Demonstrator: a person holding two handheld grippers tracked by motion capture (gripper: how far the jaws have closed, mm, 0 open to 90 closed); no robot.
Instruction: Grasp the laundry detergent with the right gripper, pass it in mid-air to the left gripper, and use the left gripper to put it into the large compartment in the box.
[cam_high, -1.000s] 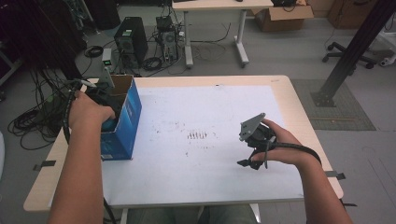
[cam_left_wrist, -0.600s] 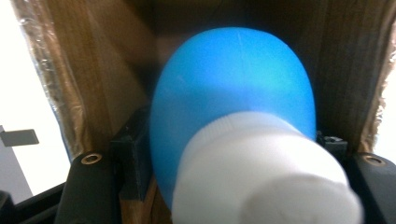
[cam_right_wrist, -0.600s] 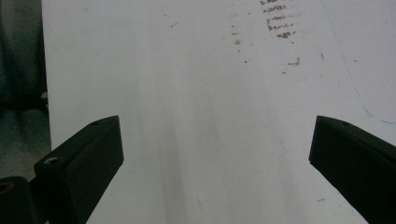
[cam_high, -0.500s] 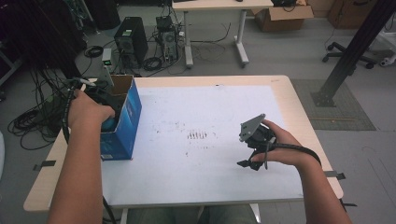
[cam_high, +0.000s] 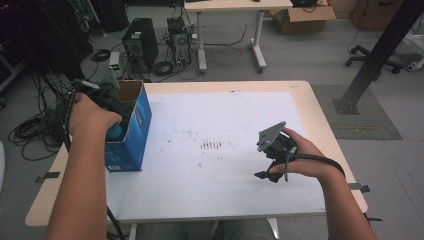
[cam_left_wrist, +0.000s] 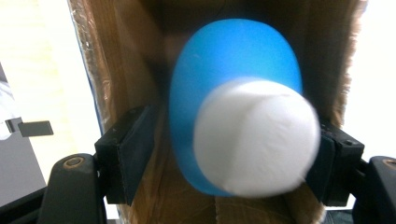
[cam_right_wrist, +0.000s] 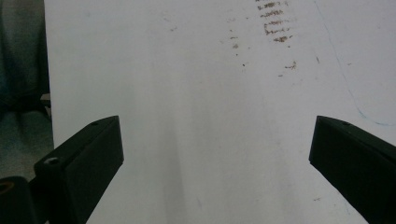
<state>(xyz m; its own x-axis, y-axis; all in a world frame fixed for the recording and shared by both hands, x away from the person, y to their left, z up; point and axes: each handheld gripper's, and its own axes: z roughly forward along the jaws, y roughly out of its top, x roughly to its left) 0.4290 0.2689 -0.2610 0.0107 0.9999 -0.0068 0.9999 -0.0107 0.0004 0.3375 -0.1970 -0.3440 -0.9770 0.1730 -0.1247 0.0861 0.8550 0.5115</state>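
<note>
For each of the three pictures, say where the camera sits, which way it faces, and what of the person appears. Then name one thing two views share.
High view: above the person's side, looking forward and down at the table; both forearms enter from below.
Left gripper view: on the left gripper, facing into the blue box at a blue-and-white object between its fingers.
Right gripper view: on the right gripper, facing the white tabletop; fingers apart.
Shared: the high view and the left gripper view both show the box.

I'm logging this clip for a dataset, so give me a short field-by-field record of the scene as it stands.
Surface: white table with dark scuff marks
Container: blue cardboard box, open top, at the table's left edge
Item: blue and white object inside the box
Left gripper: reaching into the box, fingers either side of the object, gap at the left one, having just been opening
Right gripper: open above bare table
</note>
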